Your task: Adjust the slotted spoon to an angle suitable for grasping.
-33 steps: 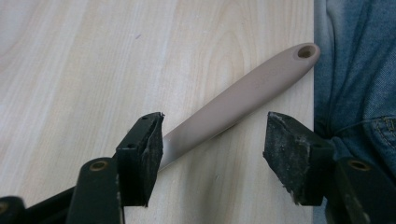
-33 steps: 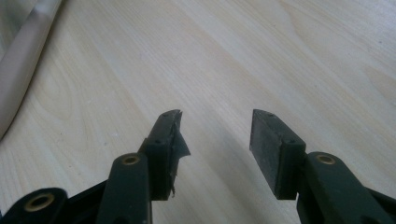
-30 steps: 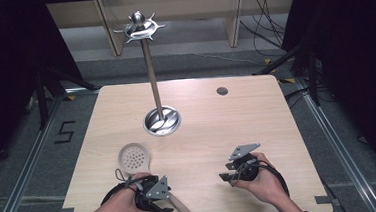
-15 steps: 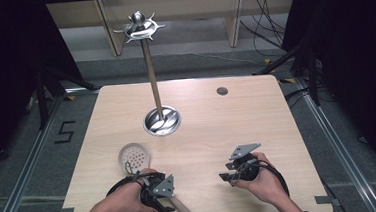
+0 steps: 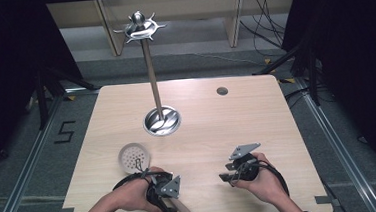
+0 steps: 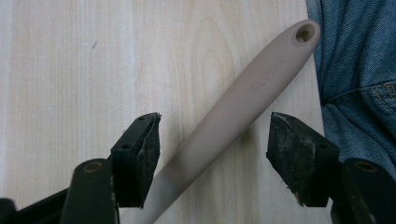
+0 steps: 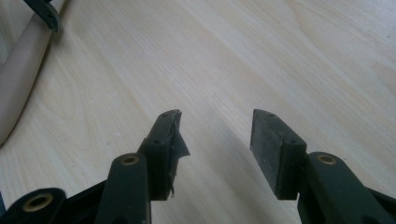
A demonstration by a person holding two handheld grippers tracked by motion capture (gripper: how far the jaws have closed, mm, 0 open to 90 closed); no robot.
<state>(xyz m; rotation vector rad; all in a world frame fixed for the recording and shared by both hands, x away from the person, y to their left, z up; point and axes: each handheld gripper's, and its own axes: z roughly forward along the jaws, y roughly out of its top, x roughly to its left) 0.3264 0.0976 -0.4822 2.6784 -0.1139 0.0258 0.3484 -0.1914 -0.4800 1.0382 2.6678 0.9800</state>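
Left gripper (image 6: 212, 140): jaws spread wide, one on either side of the skimmer handle, neither pad touching it as far as the left gripper view shows; nothing is clamped.
Skimmer handle (image 6: 243, 105): beige, lying flat on the worktop (image 6: 70, 70), running slantwise between the left gripper's jaws and on past their tips; its far end has a hanging hole.
Skimmer head (image 5: 133, 157): round, perforated, pale; in the high view it lies on the worktop behind the left hand (image 5: 132, 196), on the side away from the handle's free end.
Right gripper (image 7: 215, 128): jaws open with a clear gap, bare worktop between them, holding nothing; the inner pad of one jaw looks torn at its edge.
Right hand (image 5: 261, 183): wraps the right gripper near the worktop's near edge, well apart from the left gripper.
Stand (image 5: 150, 76): a tall post on a round metal base with a hooked metal crown on top, well beyond both grippers, towards the worktop's far side.
Denim (image 6: 359, 70): blue fabric beyond the worktop edge, just past the handle's end in the left gripper view.
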